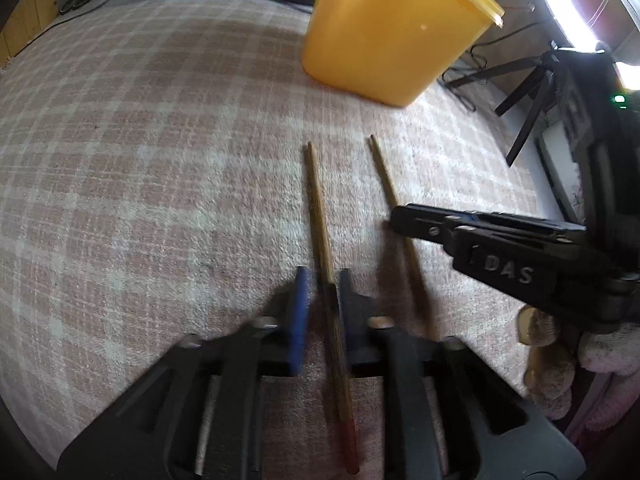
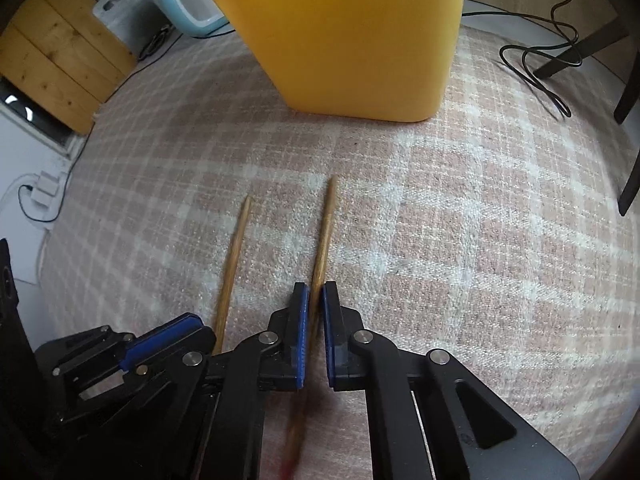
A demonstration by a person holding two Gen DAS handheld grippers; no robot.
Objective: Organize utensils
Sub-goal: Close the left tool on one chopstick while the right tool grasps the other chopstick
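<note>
While each tool (image 1: 320, 312) (image 2: 315, 332) clamps one, both chopsticks (image 1: 318, 208) (image 2: 326, 232) look slender, tan, red-ended.

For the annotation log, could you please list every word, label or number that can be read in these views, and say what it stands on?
"DAS": raised letters on the black body of the right gripper, seen in the left wrist view; a mark before the D is unclear.
Nothing readable on the yellow container, the chopsticks or the left gripper.
</note>
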